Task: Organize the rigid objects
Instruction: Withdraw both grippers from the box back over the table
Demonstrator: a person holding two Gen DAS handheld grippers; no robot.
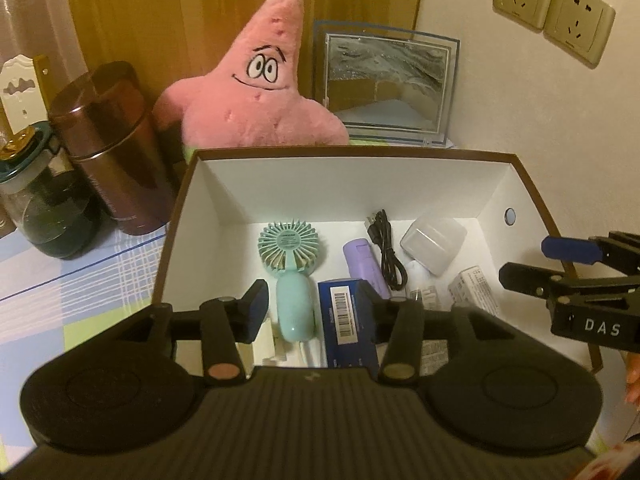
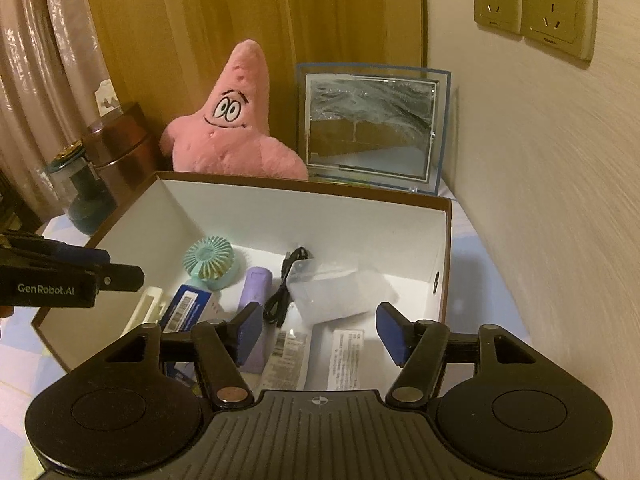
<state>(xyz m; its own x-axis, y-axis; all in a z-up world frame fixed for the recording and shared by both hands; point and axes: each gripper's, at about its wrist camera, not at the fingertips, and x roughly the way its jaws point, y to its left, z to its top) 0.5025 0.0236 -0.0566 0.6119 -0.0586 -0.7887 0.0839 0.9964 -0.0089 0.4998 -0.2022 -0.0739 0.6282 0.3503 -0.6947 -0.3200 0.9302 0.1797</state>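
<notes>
A brown-edged white box holds a teal hand fan, a blue carton, a purple cylinder, a black cable, a frosted white case and small printed packets. My left gripper hovers open above the fan and carton, nothing between its fingers. My right gripper hangs open over the box's near right part, holding nothing. Each gripper shows at the edge of the other's view: the right gripper and the left gripper.
Behind the box lean a pink star plush and a glass sand picture. Brown tins and a dark glass jar stand at the left. A wall with sockets rises at the right.
</notes>
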